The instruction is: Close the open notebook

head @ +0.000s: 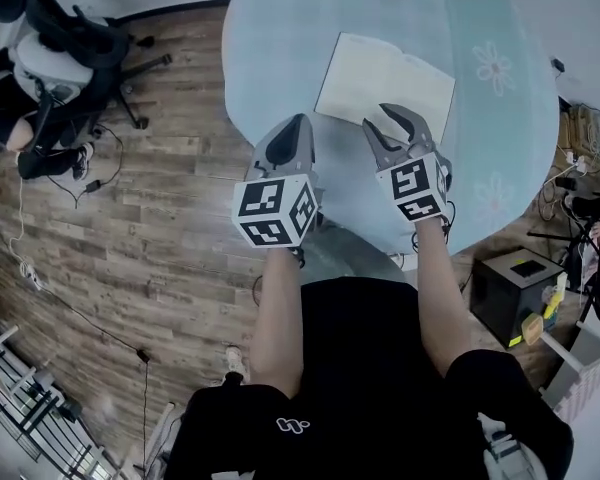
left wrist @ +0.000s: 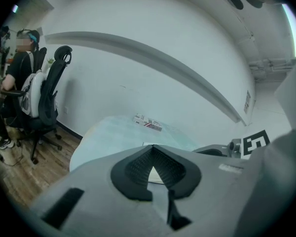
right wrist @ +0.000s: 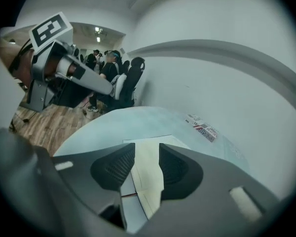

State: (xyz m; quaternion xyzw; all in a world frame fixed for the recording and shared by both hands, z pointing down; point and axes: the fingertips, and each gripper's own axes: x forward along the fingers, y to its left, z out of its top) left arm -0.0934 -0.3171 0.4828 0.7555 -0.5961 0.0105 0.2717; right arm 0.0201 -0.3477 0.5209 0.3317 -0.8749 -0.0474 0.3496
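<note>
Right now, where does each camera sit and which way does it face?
Head view: on the person's head, facing steeply down at table, open notebook, left tool, right tool, forearms.
Left gripper view: on the left tool, facing across the table to a white wall; its jaw tips meet.
Right gripper view: on the right tool, facing the notebook through parted jaws.
Shared: both gripper views show the packet at the table's far edge.

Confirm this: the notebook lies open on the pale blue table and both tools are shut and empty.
Not quite. Only the left tool is shut; the right tool stands open, its jaws apart in the right gripper view. The rest holds: the notebook lies open on the pale blue table and both tools are empty.
</note>
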